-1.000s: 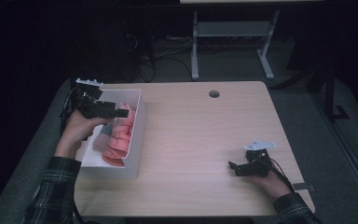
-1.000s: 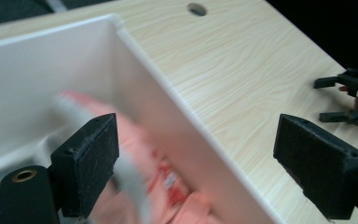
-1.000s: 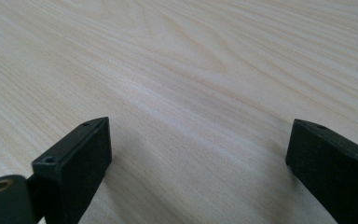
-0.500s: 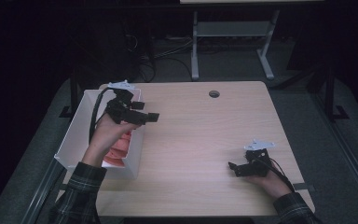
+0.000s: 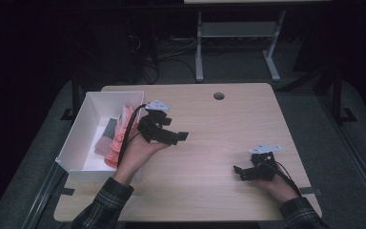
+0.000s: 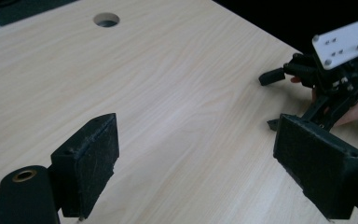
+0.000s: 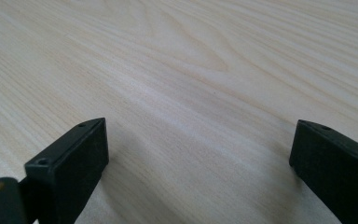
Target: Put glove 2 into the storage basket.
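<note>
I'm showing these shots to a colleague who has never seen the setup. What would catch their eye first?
Probably the white bin at the table's left edge, with pink items stacked inside, bright against the dark room. Next, the left gripper, held open and empty above the pale wooden table just right of the bin. The right gripper sits low near the front right corner, also open and empty.

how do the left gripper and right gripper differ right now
The left gripper is lifted above the table beside the white bin, pointing right; the right gripper sits low near the table's front right, pointing left. Both have jaws wide apart and hold nothing.
</note>
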`<state>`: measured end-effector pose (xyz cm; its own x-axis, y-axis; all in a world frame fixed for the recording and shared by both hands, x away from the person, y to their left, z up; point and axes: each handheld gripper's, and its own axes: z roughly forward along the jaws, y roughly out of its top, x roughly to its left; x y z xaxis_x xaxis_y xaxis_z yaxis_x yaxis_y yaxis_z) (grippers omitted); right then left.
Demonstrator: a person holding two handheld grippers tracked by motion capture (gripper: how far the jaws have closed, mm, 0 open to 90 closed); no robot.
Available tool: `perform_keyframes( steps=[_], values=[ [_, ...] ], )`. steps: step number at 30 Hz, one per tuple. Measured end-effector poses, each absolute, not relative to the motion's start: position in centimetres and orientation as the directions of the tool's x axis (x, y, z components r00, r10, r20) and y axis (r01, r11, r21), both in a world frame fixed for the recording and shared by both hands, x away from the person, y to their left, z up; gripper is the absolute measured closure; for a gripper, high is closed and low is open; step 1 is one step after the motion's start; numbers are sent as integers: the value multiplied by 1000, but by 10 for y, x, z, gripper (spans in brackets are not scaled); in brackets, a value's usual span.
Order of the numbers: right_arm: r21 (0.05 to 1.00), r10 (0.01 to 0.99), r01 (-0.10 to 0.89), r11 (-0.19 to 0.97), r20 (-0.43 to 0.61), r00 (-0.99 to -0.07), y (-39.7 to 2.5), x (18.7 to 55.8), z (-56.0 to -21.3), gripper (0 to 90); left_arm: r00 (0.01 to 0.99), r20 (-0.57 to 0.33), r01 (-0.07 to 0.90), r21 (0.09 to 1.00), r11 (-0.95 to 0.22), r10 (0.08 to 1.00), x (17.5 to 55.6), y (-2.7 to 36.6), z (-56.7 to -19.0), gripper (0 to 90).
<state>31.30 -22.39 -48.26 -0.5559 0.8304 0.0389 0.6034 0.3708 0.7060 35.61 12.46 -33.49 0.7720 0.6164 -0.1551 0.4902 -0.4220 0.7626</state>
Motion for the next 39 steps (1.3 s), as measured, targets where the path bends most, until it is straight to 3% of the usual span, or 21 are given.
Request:
perform_keyframes(
  steps=[17, 32, 39],
  values=[
    [705, 827, 602, 375, 38, -561, -224, 313, -483, 28, 809, -161, 479, 739, -474, 566, 348, 104, -415, 134],
    [705, 827, 601, 376, 37, -561, -224, 314, -483, 28, 830, -105, 454, 698, -555, 547, 342, 95, -461, 131],
    [705, 827, 601, 376, 37, -561, -224, 314, -483, 29, 852, -28, 388, 706, -593, 523, 336, 90, -475, 128]
  ],
)
